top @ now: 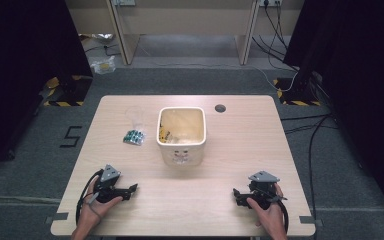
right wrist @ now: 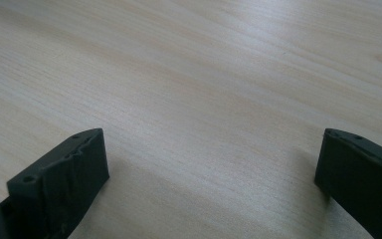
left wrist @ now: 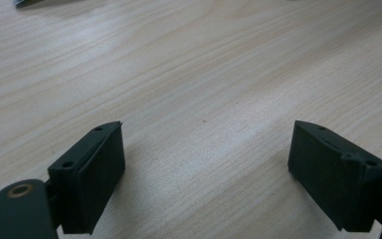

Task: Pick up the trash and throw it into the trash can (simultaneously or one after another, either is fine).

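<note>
Jaws on my left gripper (left wrist: 206, 172) and right gripper (right wrist: 211, 181) stand wide apart, empty, low over the table (top: 230, 165). Beyond them the cream bin (top: 181, 135), clear cup (top: 134, 116) and small packet (top: 133, 136) look untouched, so I judge nothing begun.

Cream bin (top: 181, 145) mid-table (top: 240, 150)

On the table (top: 240, 150) a bin (top: 181, 135) stands at the middle. At its 9 o'clock lies a packet (top: 133, 136), with a cup (top: 134, 116) just behind it. The left gripper (top: 132, 189) rests at 7 o'clock, the right gripper (top: 236, 193) at 5 o'clock.
</note>
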A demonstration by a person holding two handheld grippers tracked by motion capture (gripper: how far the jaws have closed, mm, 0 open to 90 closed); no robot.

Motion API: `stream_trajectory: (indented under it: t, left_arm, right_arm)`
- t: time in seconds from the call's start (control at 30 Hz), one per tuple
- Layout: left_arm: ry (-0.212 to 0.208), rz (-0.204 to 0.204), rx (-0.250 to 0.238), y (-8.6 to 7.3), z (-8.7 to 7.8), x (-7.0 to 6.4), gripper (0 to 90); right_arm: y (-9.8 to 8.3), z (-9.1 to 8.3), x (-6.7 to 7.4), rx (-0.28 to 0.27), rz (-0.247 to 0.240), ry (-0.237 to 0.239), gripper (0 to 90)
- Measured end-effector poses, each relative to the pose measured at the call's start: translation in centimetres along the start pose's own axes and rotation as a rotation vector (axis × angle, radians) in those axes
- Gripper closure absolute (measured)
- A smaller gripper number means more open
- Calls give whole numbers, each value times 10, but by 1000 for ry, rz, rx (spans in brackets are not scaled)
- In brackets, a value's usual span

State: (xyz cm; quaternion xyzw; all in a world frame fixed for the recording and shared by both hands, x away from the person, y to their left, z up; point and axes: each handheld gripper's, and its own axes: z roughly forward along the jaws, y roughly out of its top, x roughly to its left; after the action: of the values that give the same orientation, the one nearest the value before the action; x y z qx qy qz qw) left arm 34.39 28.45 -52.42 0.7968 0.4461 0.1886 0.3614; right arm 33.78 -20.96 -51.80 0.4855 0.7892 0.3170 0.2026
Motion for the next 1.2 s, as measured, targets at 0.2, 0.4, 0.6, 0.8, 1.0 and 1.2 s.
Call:
stream_trajectory:
  t: [0.2, 0.4, 0.6, 0.8, 1.0, 1.2]
  left_arm:
    - [0, 0, 0, 0, 0, 0, 139]
    - [-1, -5, 3, 0, 0, 1, 147]
    - [-7, -31, -8, 3, 0, 3, 174]
    - [-5, -53, -30, 10, -3, 8, 175]
    - [11, -60, -31, 17, 1, 13, 174]
    - [23, -65, -34, 26, 3, 17, 174]
  right_arm:
    - [0, 0, 0, 1, -1, 3, 4]
    - [1, 0, 0, 1, 1, 7, 4]
    - [1, 1, 0, 1, -3, 10, 4]
    - [1, 1, -1, 0, -8, 12, 4]
    - [1, 1, -1, 0, -12, 12, 4]
    - [1, 1, -1, 0, -12, 12, 4]
